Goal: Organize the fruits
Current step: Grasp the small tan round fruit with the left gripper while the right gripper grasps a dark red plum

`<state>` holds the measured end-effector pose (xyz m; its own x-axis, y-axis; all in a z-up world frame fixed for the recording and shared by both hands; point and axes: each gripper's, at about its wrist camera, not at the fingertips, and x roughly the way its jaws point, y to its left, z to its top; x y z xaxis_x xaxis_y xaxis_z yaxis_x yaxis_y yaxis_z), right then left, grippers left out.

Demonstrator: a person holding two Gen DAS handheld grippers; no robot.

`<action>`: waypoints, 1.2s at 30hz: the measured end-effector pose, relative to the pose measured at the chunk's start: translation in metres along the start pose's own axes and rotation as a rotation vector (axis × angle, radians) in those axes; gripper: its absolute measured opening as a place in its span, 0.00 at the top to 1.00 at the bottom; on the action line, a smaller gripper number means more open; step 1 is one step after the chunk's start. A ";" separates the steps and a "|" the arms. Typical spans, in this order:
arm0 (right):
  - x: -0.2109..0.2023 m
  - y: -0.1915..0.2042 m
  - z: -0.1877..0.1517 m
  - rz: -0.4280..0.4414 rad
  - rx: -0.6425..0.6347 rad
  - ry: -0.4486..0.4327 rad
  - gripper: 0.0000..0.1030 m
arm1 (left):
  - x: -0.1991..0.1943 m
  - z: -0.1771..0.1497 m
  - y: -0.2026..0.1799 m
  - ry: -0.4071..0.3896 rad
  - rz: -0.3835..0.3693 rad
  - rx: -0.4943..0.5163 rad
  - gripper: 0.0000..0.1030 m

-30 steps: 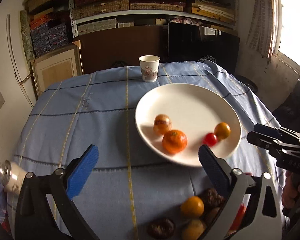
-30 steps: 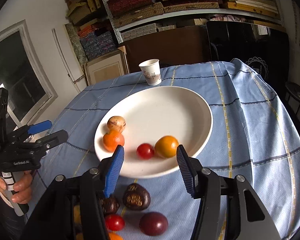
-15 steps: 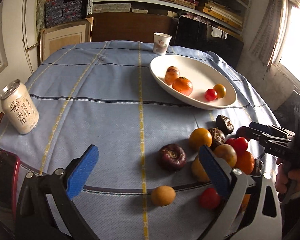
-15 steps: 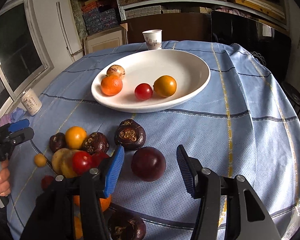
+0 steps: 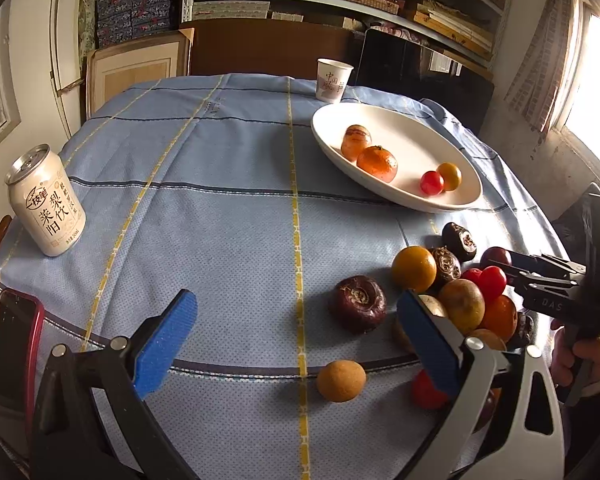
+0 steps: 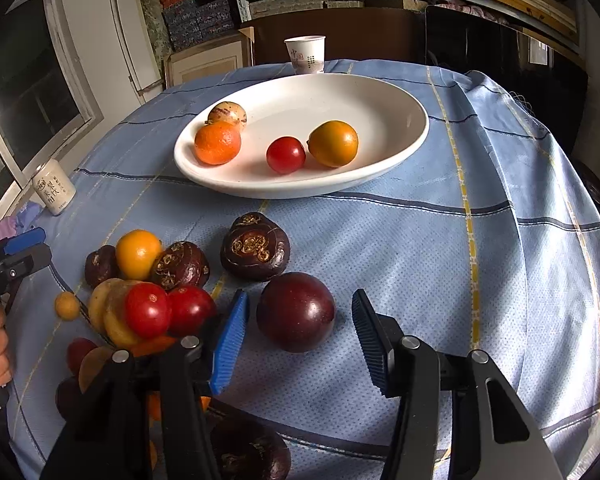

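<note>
A white plate (image 6: 396,92) (image 5: 452,200) holds a mandarin (image 6: 217,143), a cherry tomato (image 6: 285,155), a yellow-orange fruit (image 6: 333,143) and a pale brown fruit (image 6: 227,113). A pile of loose fruit (image 6: 148,292) (image 5: 460,288) lies on the blue cloth near the front. My right gripper (image 6: 298,344) is open, its jaws on either side of a dark purple plum (image 6: 296,311), apart from it. My left gripper (image 5: 296,336) is open and empty, low over the cloth; a small tan round fruit (image 5: 341,375) and a dark water chestnut (image 5: 358,303) lie between its jaws' line.
A drink can (image 5: 46,200) stands at the left of the table, a red phone (image 5: 10,340) at the near left edge. A paper cup (image 6: 306,54) stands behind the plate. Shelves and boxes fill the back wall.
Both grippers have pulled back from the plate toward the front fruit pile and dropped lower. The right gripper now frames the purple plum. Both stay open.
</note>
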<state>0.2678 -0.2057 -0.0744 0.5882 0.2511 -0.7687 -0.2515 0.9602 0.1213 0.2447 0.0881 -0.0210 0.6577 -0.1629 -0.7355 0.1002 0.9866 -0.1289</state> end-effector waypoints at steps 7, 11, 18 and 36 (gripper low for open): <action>0.003 0.000 -0.001 -0.009 -0.004 0.009 0.54 | 0.000 -0.001 0.004 0.002 0.005 -0.008 0.05; 0.003 0.001 -0.001 0.006 -0.006 0.012 0.64 | -0.001 -0.002 0.006 0.003 0.009 -0.009 0.05; -0.005 -0.016 0.002 0.015 0.082 -0.025 0.64 | -0.003 -0.009 0.000 0.052 -0.111 0.097 0.14; -0.004 -0.017 0.002 0.014 0.100 -0.018 0.64 | 0.015 -0.034 -0.023 0.165 -0.135 0.247 0.59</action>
<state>0.2714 -0.2229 -0.0725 0.5991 0.2660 -0.7552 -0.1827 0.9637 0.1946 0.2268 0.0624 -0.0520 0.4978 -0.2722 -0.8234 0.3696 0.9255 -0.0825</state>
